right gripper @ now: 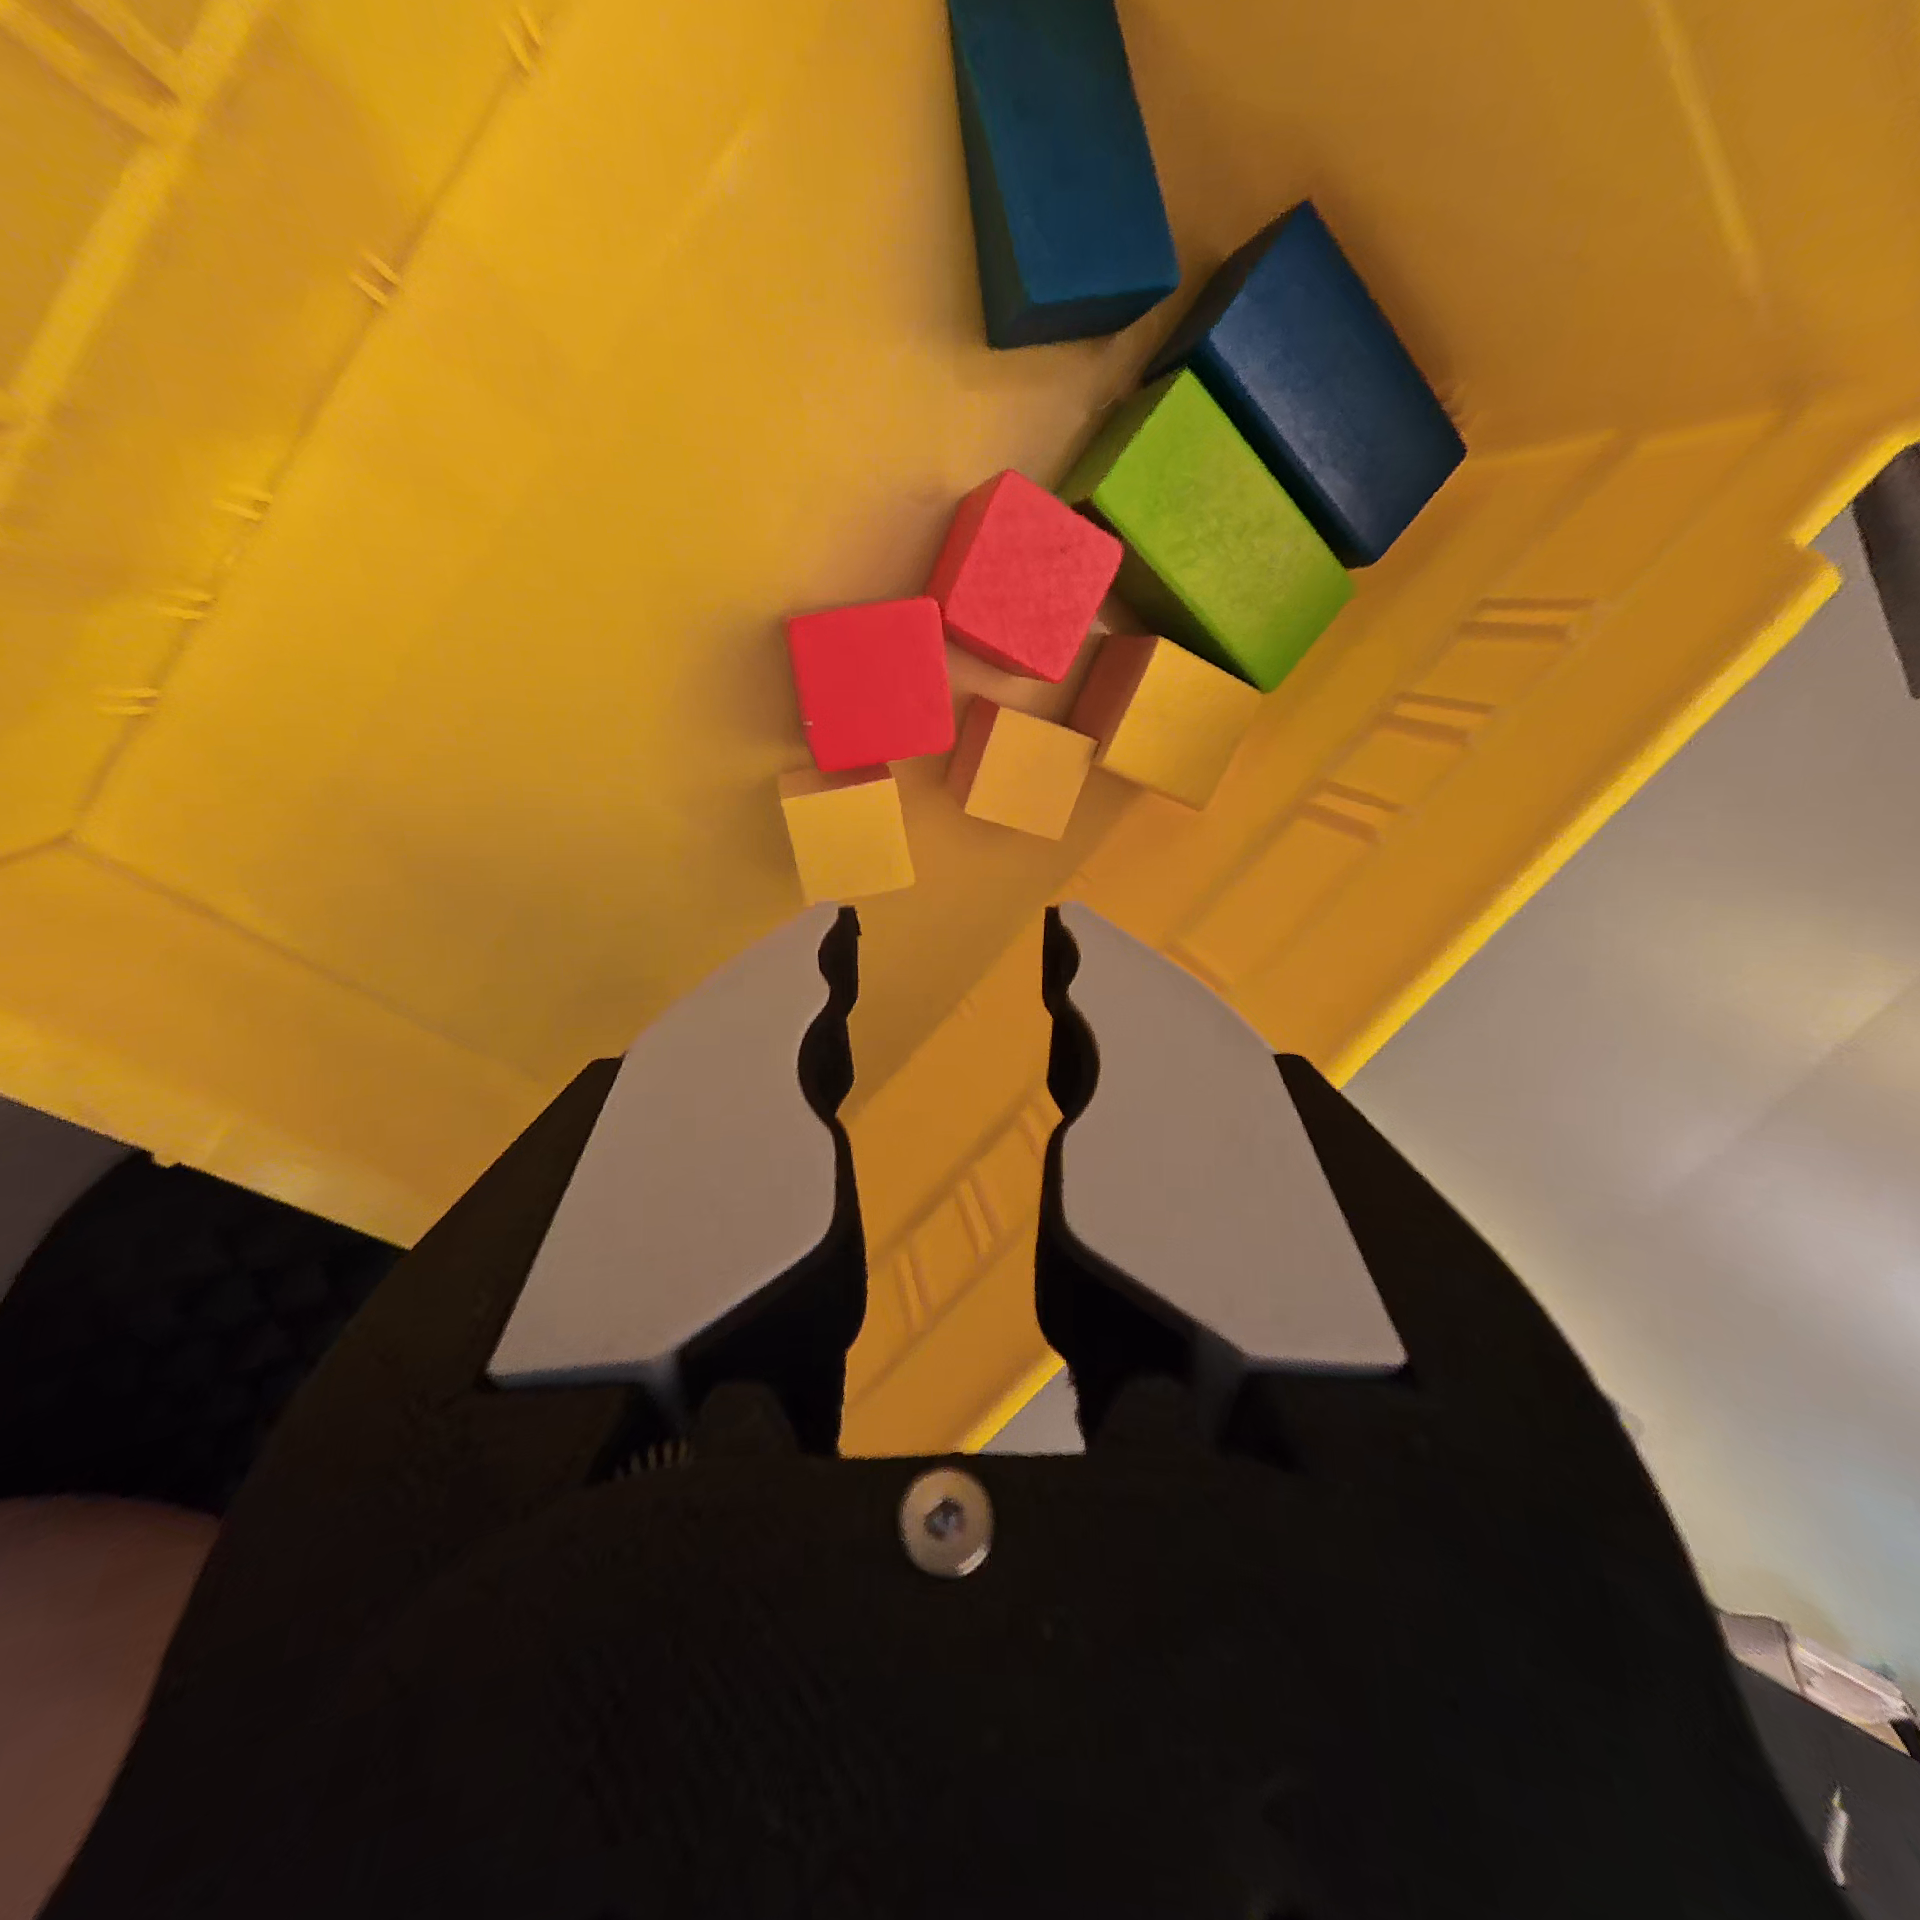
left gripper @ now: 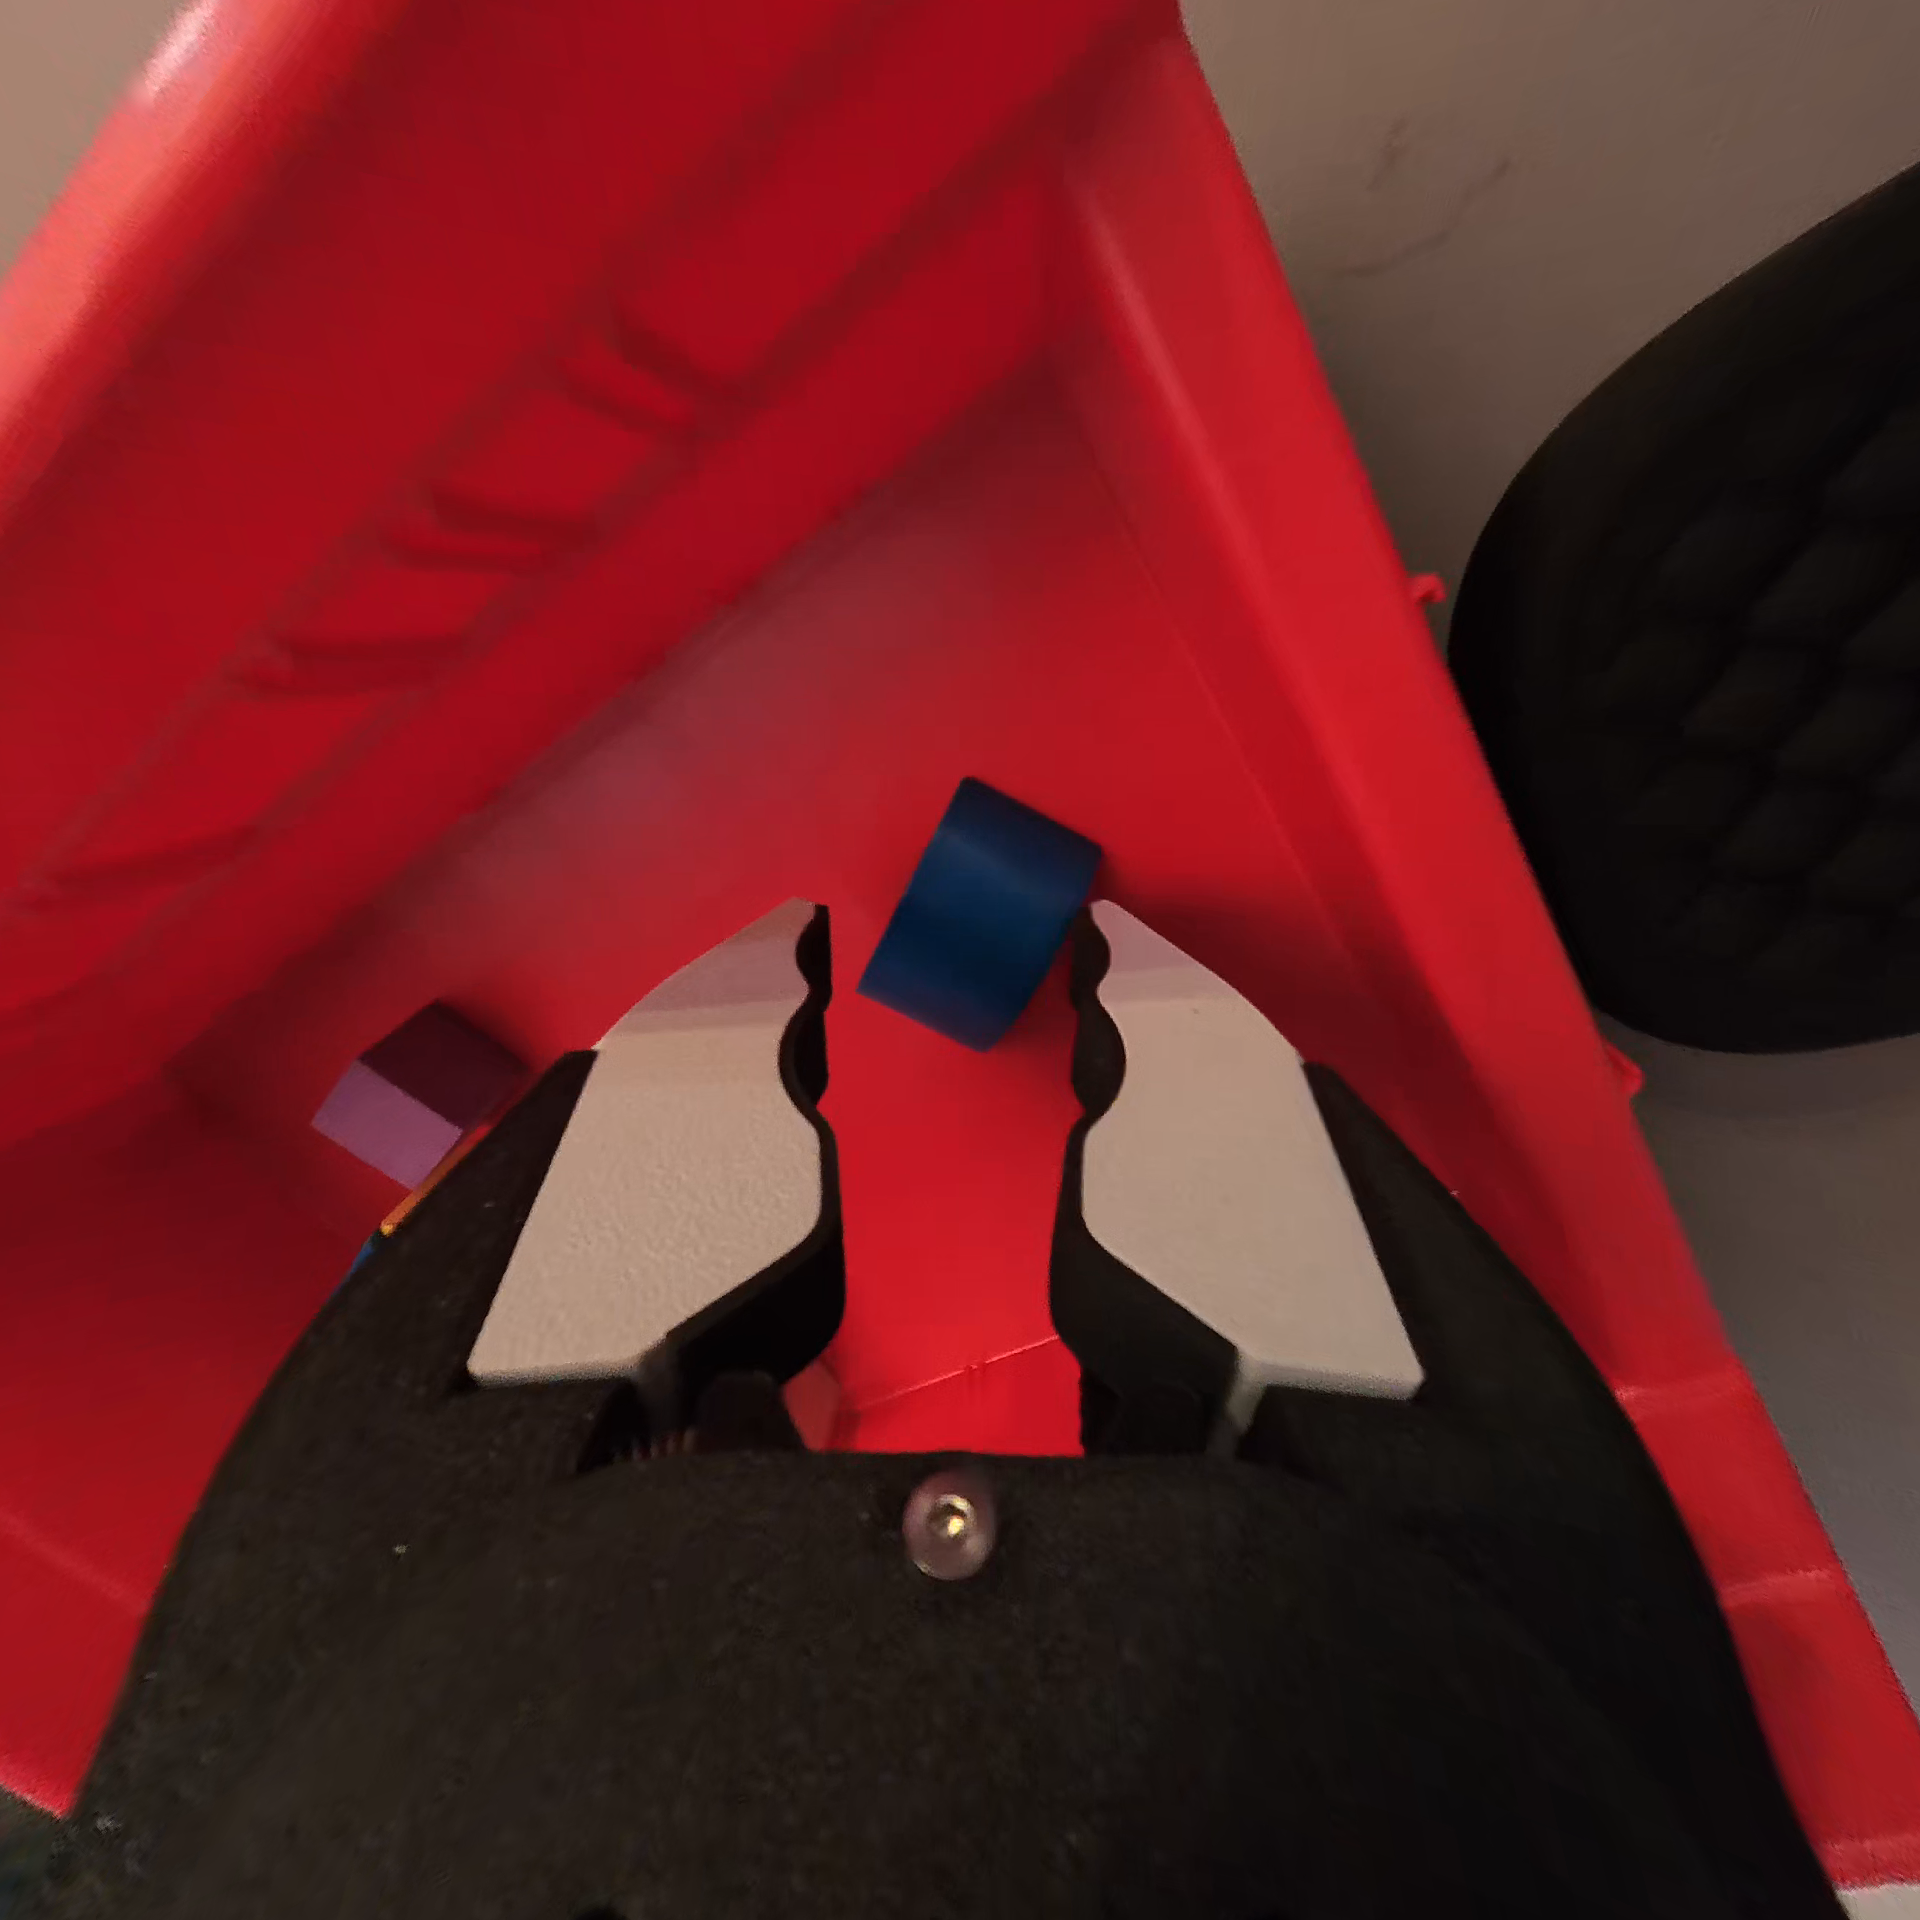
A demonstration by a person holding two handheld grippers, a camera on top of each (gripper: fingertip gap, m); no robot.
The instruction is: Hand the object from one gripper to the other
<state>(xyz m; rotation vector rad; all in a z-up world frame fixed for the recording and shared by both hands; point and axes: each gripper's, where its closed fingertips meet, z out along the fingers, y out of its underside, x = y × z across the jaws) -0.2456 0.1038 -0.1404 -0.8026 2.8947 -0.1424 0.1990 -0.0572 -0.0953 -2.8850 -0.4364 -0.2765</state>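
Note:
In the left wrist view a blue cylinder block [left gripper: 977,914] lies on the floor of a red bin [left gripper: 623,436]. My left gripper [left gripper: 956,920] is open inside the bin, its tips on either side of the cylinder's near end, with the right fingertip [left gripper: 1117,935] close beside it. A purple block [left gripper: 416,1091] lies left of the fingers. In the right wrist view my right gripper [right gripper: 951,920] is open and empty over a yellow bin [right gripper: 364,623]. Just beyond its tips lie yellow cubes [right gripper: 847,847], red cubes [right gripper: 871,683], a green block [right gripper: 1216,530] and blue blocks [right gripper: 1320,384].
A black padded object [left gripper: 1725,675] sits on the pale surface right of the red bin's wall. The yellow bin's rim [right gripper: 1558,821] runs diagonally to the right of my right gripper, with a pale floor beyond it.

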